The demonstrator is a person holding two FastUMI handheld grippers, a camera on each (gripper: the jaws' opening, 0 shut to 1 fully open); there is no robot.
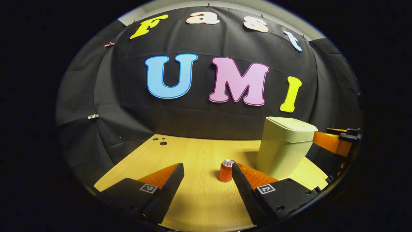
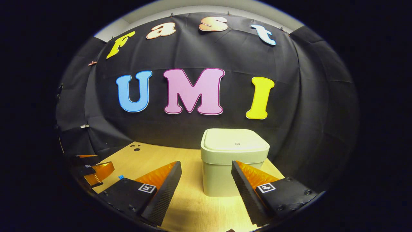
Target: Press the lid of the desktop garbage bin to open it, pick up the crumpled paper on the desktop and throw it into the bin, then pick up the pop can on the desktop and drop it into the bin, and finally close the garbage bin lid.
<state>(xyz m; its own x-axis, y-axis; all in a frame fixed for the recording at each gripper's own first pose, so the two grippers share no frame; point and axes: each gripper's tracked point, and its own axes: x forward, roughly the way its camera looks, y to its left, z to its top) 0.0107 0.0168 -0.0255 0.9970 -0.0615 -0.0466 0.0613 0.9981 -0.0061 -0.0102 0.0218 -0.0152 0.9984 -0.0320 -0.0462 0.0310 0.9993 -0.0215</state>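
Note:
A pale green garbage bin (image 1: 283, 149) stands on the wooden desktop (image 1: 196, 193) at the right, its lid (image 1: 291, 124) down. A red pop can (image 1: 226, 171) stands upright just left of the bin, ahead of my left gripper (image 1: 207, 175), which is open and holds nothing. The right gripper (image 1: 334, 141) reaches in from the far right behind the bin. In the right gripper view the bin (image 2: 230, 166) stands straight ahead with its lid (image 2: 235, 141) closed, and my right gripper (image 2: 206, 177) is open just short of it. The left gripper (image 2: 93, 170) shows at the far left.
The black cloth wall closes the back and sides of the desktop. Small dark holes (image 1: 161, 141) mark the desktop's far left corner. Bare wood (image 2: 193, 209) lies between the right gripper's fingers in front of the bin.

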